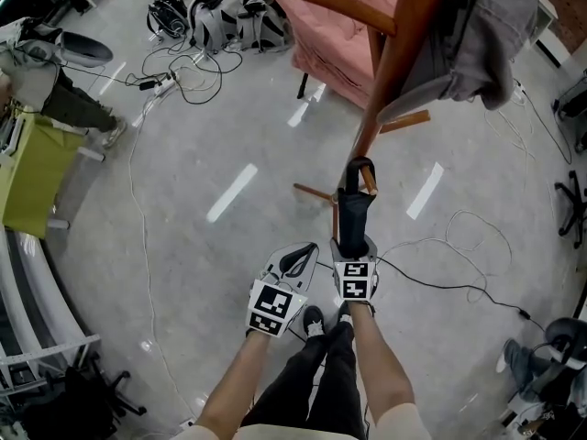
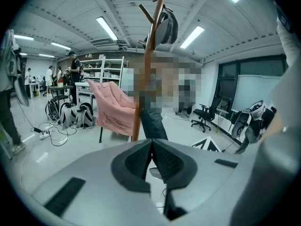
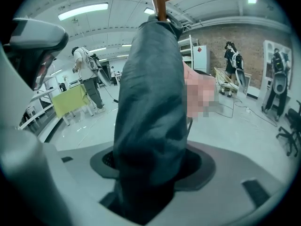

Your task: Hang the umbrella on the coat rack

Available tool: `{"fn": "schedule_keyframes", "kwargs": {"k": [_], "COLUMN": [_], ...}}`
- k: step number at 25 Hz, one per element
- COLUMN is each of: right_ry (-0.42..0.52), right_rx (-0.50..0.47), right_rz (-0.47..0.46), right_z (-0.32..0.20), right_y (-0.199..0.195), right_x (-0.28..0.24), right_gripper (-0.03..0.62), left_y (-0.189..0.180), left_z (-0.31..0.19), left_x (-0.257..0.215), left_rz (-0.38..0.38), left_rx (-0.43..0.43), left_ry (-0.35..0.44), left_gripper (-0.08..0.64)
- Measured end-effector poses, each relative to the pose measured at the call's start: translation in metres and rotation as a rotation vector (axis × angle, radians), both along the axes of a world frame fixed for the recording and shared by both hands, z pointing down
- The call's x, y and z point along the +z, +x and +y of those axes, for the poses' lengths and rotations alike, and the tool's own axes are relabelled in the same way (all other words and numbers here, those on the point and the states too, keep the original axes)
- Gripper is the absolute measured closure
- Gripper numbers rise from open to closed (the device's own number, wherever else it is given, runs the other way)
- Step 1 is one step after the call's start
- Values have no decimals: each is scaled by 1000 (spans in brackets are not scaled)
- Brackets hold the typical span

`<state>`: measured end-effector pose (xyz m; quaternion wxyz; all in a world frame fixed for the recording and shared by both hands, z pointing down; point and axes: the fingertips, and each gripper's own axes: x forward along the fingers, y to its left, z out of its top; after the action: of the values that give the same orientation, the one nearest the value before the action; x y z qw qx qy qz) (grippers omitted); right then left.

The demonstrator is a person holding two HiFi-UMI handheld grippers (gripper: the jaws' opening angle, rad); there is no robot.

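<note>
While right gripper (image 1: 354, 248) fingers clamp the umbrella (image 1: 352, 214) by the coat rack (image 1: 401, 53), left gripper (image 1: 298, 260) fingers press together

Ceiling strips (image 2: 107, 28) shine brightly — fisheye edges warp.

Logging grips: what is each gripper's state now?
Left gripper: closed, empty.
Right gripper: closed on the umbrella.

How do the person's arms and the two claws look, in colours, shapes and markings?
The left claw and right claw are light grey moulded shells with dark grey inner pads. Each carries a cube with black-and-white square markers. The arms have short pale sleeves.
</note>
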<state>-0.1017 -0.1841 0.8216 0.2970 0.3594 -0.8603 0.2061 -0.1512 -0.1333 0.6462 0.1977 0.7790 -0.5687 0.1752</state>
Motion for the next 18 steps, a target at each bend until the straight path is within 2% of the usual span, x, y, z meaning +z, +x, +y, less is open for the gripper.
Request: {"fn": "schedule_keyframes", "kwargs": {"k": [4, 9, 13, 18], "right_ry": [-8, -28, -51, -76], "right_rx": [-6, -4, -13, -33], "right_rz": [13, 20, 15, 15], "right_z": [-6, -11, -15, -12], "right_y": [-6, -8, -12, -9], "right_x": [7, 10, 8, 4], "right_gripper": [307, 304, 302, 273], "left_y": [5, 3, 1, 7], "left_z": [2, 6, 9, 11], "left_x": [3, 3, -1, 4], "left_rz": [-17, -11, -34, -23], "left_rx": [31, 21, 27, 5], "left_ry": [1, -2, -5, -11], "left_gripper": [552, 552, 552, 552]}}
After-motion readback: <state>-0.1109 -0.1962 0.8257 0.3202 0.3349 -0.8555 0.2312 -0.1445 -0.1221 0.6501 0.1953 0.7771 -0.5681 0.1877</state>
